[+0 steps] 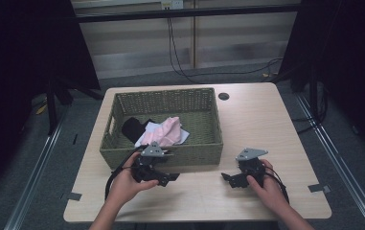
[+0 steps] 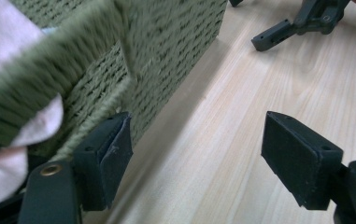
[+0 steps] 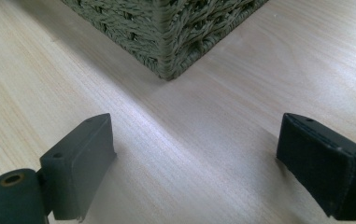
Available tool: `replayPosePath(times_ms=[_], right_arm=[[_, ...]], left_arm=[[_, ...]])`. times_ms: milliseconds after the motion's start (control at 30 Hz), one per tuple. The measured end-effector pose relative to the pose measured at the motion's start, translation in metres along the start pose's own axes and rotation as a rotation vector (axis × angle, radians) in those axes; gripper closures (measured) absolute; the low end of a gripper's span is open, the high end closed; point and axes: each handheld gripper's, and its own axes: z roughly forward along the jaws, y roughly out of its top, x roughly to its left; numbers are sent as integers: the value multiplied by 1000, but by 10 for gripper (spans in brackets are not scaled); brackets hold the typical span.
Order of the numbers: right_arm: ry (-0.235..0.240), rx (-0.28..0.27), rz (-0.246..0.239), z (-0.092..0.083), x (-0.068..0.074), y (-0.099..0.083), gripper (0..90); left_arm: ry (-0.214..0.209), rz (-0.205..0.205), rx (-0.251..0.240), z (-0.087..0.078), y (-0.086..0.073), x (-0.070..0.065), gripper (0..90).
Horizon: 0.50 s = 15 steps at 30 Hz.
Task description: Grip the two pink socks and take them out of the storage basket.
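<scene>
A woven green basket [image 1: 204,148] sits on the light wooden table [image 1: 256,120], toward the table's left half and reaching back near its far edge. Inside it lie a black item [image 1: 133,128], a pink cloth [image 1: 169,130] and a white cloth [image 1: 147,138], bunched together toward the basket's front left.

The left gripper [image 1: 163,176], held in the person's left hand [image 1: 125,184], rests just in front of the basket's front wall, near the table's front edge. In the left gripper view its fingers [image 2: 108,161] are spread wide with nothing between them but bare tabletop; one finger lies close against the basket's wall, and pale cloth [image 2: 7,42] shows over the rim at the left of that view.

A small dark round hole [image 1: 223,96] marks the table near its far edge, just right of the basket's back right corner.

The right gripper [image 1: 230,178], held in the right hand [image 1: 266,189], sits toward the front right part of the table, apart from the basket's front right corner. In the right gripper view its fingers [image 3: 84,161] are likewise released and wide apart over bare wood, with the basket's corner [image 3: 166,51] ahead of them. A piece of grey tape [image 1: 315,188] lies near the table's right front corner, another [image 1: 72,195] near the left front corner.
</scene>
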Motion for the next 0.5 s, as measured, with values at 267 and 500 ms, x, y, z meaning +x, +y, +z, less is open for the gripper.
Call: replayPosePath(times_ms=[267, 500], right_arm=[[-1, 0, 0, 0, 0, 0, 104], [-1, 0, 0, 0, 0, 0, 104]], left_arm=[[-24, -4, -12, -16, 21, 0, 246], [-29, 16, -6, -27, 42, 0, 246]])
